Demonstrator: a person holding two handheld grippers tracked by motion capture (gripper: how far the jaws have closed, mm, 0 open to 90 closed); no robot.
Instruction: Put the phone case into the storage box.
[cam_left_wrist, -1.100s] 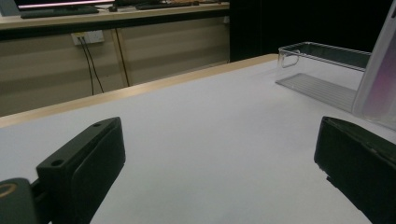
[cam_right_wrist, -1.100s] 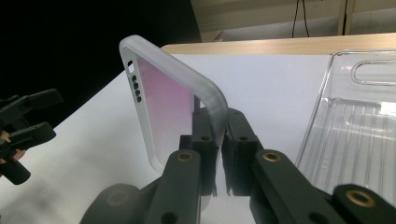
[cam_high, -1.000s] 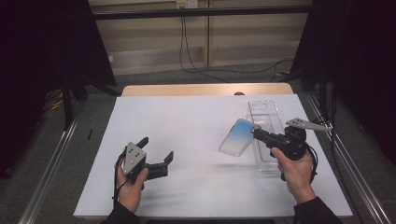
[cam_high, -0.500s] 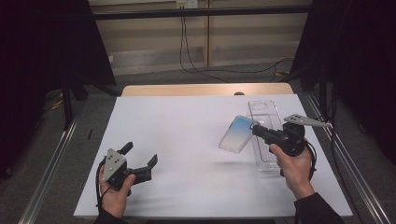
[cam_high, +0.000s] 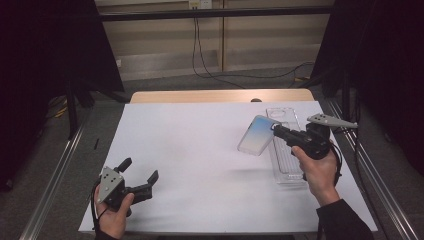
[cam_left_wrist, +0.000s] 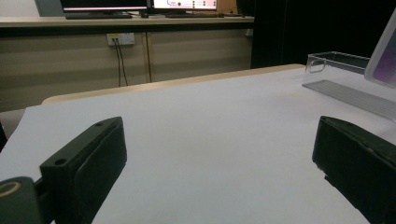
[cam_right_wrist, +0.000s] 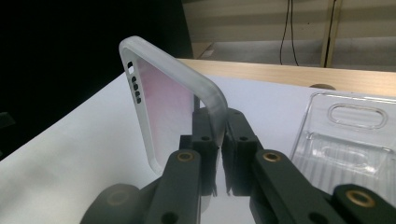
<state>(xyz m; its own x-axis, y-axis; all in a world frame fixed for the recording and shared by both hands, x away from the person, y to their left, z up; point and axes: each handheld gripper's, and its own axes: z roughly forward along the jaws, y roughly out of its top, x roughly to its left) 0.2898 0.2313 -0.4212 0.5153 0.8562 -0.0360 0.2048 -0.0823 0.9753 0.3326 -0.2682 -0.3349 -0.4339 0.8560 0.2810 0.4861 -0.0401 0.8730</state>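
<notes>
1. Right tongs (cam_high: 274, 129) were clamped on the edge of a phone case (cam_high: 255, 135), holding it tilted up off the counter (cam_high: 200, 145) near the right edge.
2. A clear plastic tray (cam_high: 286, 150) lay flat on the counter just beside the case, along that right edge.
3. Left tongs (cam_high: 138, 169) sat low by the near left corner, jaws wide apart, nothing between them.

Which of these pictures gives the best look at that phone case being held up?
The right gripper view: the phone case is close, its edge pinched by the right hand-held gripper. The high view shows it small and tilted; the left gripper view catches one corner.
</notes>
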